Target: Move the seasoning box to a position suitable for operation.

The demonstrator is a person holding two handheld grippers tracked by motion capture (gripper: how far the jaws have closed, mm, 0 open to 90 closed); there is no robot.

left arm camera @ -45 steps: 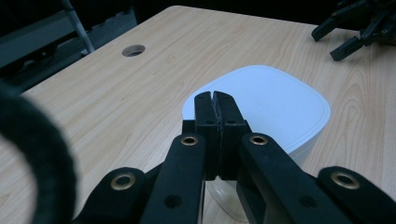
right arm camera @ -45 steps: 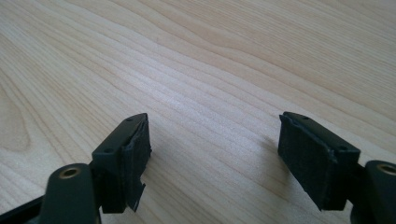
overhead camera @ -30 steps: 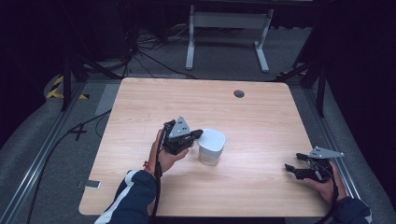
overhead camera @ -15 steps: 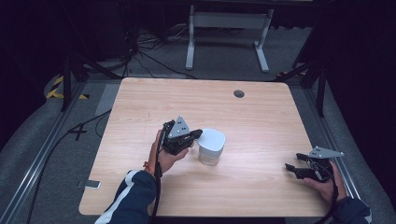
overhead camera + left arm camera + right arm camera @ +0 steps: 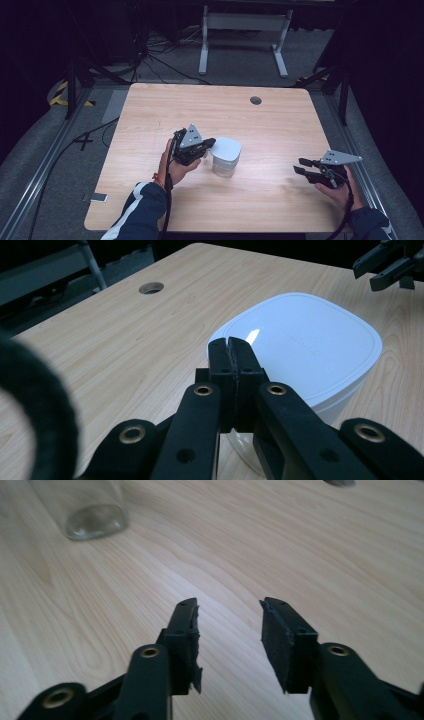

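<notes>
A clear square container with a white lid stands near the middle of the wooden table. My left gripper is held at the lid's left edge. In the left gripper view its jaws are pressed shut, tips right at the near rim of the lid, with nothing seen between them. My right gripper hovers low at the table's right front, well apart from the container, jaws open on nothing. The right gripper view has its gripper over bare wood and the container's clear base far off.
A round cable hole lies at the table's far side. Beyond the far edge stands a white metal frame among floor cables. A small flat device lies on the floor by the left front corner. The right gripper appears in the left gripper view.
</notes>
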